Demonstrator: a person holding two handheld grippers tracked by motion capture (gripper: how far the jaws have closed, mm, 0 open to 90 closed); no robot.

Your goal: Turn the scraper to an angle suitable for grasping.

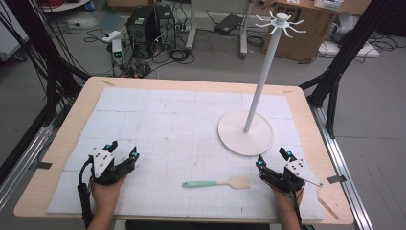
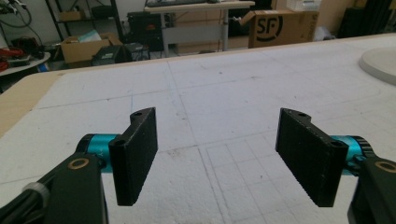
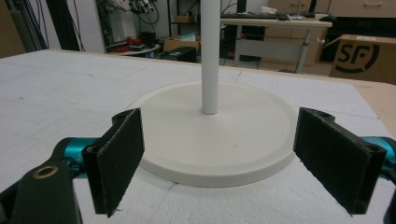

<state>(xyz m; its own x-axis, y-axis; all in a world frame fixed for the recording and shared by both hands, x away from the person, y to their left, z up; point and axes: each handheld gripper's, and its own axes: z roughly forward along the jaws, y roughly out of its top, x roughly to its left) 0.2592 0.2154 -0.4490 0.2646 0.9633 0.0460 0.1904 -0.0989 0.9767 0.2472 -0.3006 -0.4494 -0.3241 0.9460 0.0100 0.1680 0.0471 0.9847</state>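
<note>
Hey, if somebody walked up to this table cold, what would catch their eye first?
Probably the tall white stand on its round base, right of centre and far side, with hook arms at the top. Next, the spatula with a mint handle lying flat near the front edge. It lies between the left gripper and right gripper, both open and resting on the white mat.

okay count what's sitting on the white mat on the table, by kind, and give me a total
Spatula, green handle, lying flat: 1
White hook stand, upright: 1
Claws, both open on the mat: 2, left claw and right claw
Total: 4
</note>
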